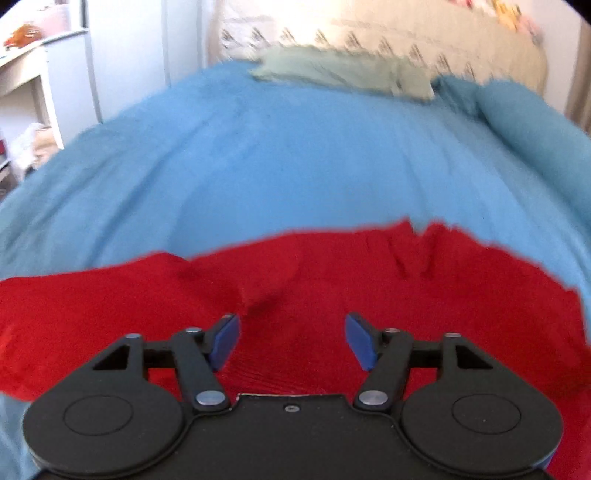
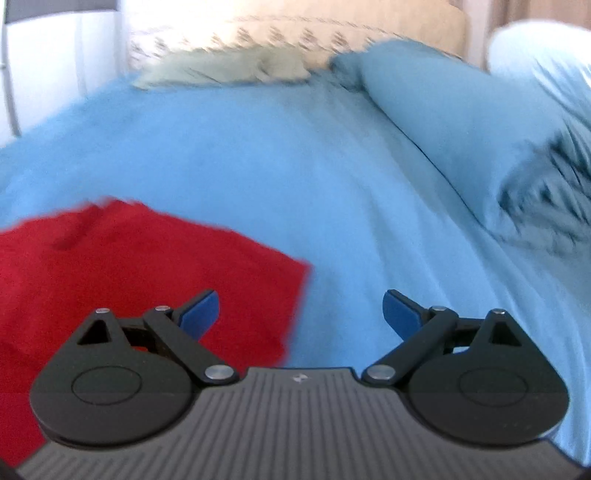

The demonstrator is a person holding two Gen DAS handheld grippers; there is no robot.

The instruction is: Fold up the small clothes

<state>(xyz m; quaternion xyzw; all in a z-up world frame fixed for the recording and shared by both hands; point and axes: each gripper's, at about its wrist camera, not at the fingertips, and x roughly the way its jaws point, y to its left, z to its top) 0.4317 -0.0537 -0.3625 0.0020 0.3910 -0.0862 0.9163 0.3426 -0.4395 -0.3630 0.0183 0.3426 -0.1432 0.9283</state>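
Observation:
A red garment (image 1: pixel 332 273) lies spread and rumpled on a blue bedsheet (image 1: pixel 295 166). My left gripper (image 1: pixel 291 338) is open and empty, hovering just over the red cloth's near part. In the right wrist view the red garment (image 2: pixel 147 266) fills the lower left, with a corner pointing right. My right gripper (image 2: pixel 301 314) is open wide and empty, above that right edge: its left finger is over red cloth, its right finger over bare sheet (image 2: pixel 332 166). Both views are motion-blurred.
A pale green cloth (image 1: pixel 343 70) lies at the far side of the bed, also in the right wrist view (image 2: pixel 225 68). A blue pillow (image 2: pixel 443 107) lies at the right. A patterned headboard cover (image 1: pixel 406 33) stands behind. White furniture (image 1: pixel 33 81) is at the left.

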